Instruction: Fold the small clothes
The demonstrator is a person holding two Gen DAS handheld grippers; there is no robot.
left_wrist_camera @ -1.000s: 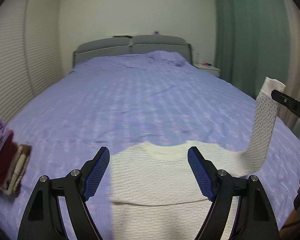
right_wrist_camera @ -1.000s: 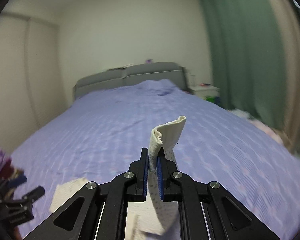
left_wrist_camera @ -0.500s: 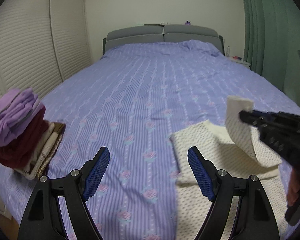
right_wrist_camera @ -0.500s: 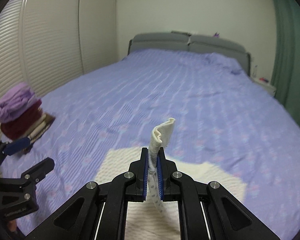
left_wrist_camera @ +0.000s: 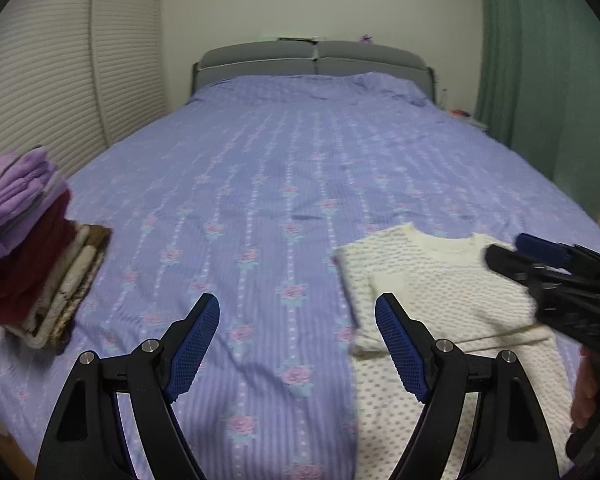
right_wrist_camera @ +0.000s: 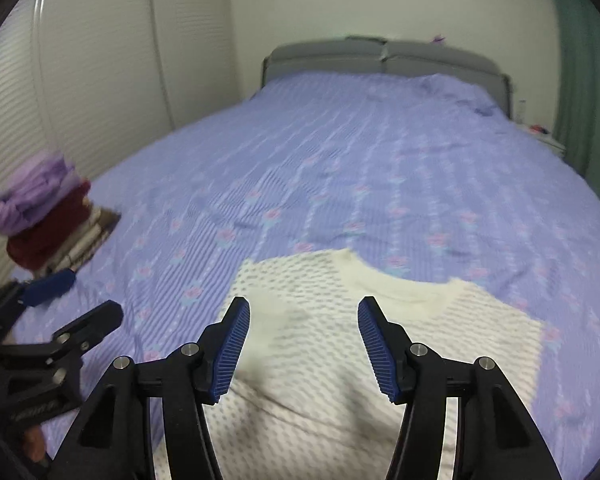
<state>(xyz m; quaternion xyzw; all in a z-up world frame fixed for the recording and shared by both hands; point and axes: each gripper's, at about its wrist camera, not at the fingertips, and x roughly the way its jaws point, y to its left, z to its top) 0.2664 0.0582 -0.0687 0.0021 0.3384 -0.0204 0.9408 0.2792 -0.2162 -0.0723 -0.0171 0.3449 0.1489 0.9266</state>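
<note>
Both grippers' fingers (right_wrist_camera: 236,344) gape empty: right gripper (right_wrist_camera: 302,346) over the white top (right_wrist_camera: 340,320), left gripper (left_wrist_camera: 297,344) beside it.

left tool (left_wrist_camera: 296,344) agape, right tool (right_wrist_camera: 303,346) agape

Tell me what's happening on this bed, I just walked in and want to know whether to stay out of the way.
A person is folding small clothes with a hand-held gripper in each hand. A cream dotted top lies flat on the purple bedspread, sleeves folded in. The right hand-held gripper hovers open above it, holding nothing. The left hand-held gripper is open too, over bare bedspread beside the top. A stack of folded clothes sits at the bed's left edge.
</note>
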